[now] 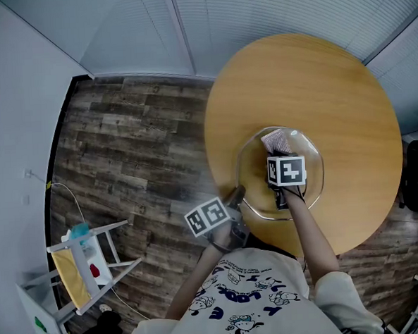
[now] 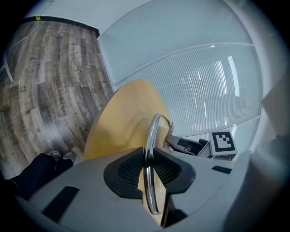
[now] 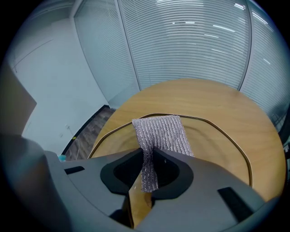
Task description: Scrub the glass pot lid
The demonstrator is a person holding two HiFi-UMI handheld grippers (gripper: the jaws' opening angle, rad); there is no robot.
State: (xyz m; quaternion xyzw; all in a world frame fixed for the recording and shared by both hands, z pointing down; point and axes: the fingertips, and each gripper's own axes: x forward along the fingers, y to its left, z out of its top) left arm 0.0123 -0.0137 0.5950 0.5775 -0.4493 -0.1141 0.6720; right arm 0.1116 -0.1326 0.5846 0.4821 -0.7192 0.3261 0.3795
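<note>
We see the glass pot lid [image 1: 248, 160] lying on the near part of a round wooden table [image 1: 316, 78], close to the table's near edge and just in front of the person. The left gripper [image 1: 237, 194] comes in from the near left and has the lid by its metal rim. In the left gripper view its two dark pads are pressed together on the thin steel band, which runs on edge between them and curves away over the tabletop.

The right gripper [image 1: 279, 153] is over the middle of the lid and points towards the far side. Its jaws are pinched tight on a silvery knitted scrub cloth [image 3: 161, 133]. A narrow fold of the cloth is caught between the pads, and the rest fans out wider beyond the tips and spreads over the glass inside the rim. We cannot tell how hard it bears on the glass.

Left of the table is a dark wood-plank floor [image 1: 137, 139], and at the near left stands a white folding rack [image 1: 87, 251] with a yellow cloth [image 1: 71, 277] hung on it. Pale slatted blinds [image 1: 256, 11] close off the far side
</note>
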